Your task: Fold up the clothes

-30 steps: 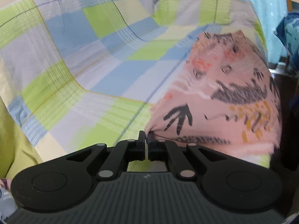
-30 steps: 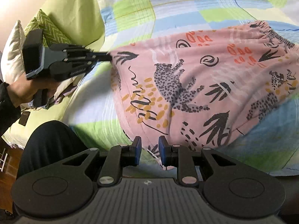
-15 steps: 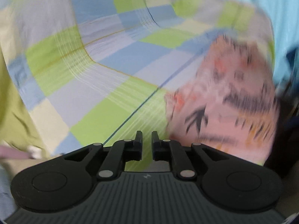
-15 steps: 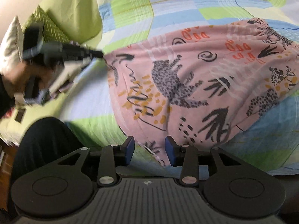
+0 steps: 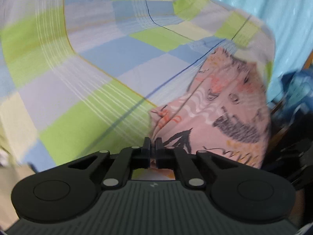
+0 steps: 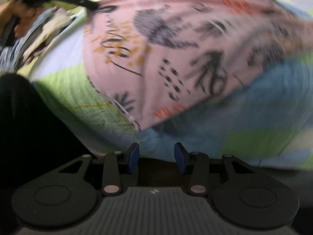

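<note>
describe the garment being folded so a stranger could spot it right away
On the green, blue and white checked bedsheet lies a pink printed garment, one corner pinched by the left gripper. It alone is pink, with black leaves, spotted animals and orange marks.

Pink printed garments: one [image 5: 219, 117], lying on the checked cover
Checked bed covers: one [image 5: 109, 62], in green, blue and white squares
Claws: two, the left claw [image 5: 153, 146] and the right claw [image 6: 156, 154]
Blue finger pads on the right claw: two [image 6: 134, 156]
Hands in view: one [image 6: 21, 22], gripping the left claw's handle
Turquoise curtains: one [image 5: 260, 5]
Blue patterned cloths by the curtain: one [image 5: 297, 90], blurred
</note>
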A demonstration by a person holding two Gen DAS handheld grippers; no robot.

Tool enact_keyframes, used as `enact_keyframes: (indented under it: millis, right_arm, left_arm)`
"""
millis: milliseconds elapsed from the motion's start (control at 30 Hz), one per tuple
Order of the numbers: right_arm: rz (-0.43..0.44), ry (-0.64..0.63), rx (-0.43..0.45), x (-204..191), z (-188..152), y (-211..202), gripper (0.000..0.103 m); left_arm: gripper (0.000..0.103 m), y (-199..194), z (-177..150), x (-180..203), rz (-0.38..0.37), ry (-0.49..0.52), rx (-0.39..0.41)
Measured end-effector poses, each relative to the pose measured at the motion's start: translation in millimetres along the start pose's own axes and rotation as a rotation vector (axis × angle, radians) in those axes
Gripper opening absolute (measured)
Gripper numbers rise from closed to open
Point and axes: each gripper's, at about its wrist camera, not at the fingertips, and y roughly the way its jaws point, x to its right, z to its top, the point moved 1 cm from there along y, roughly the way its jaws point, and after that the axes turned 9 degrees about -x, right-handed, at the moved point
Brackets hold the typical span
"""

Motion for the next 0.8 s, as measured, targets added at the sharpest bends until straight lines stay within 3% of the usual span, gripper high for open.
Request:
enact_keyframes:
  millis: [133,267,400,500,667,800]
  right_arm:
    - [0.069,0.109,0.024,16,-4,-2,0.043]
    - [0.064,0.124,0.077,23,-2,-18,0.043]
    - [0.017,0.121,0.219,37,8,-56,0.045]
    - [-0.018,0.169,0.325,64,20,-84,0.058]
    - [-0.009,0.317,0.426,132,49,-107,0.058]
    - [0.028,0.457,0.411,190,63,-99,0.058]
  left_arm:
    - [0.002,6,-1,9,0.047,0.06,-0.036]
    - [0.007,0,1,9,0.069,0.065,-0.044]
    - [0.008,-10,9,5,0.109,0.063,-0.043]
    - [0.013,-17,25,9,0.108,0.076,-0.03]
    - [0.024,-3,81,47,0.022,0.181,0.021]
    - [0.028,32,135,92,-0.061,0.29,0.036]
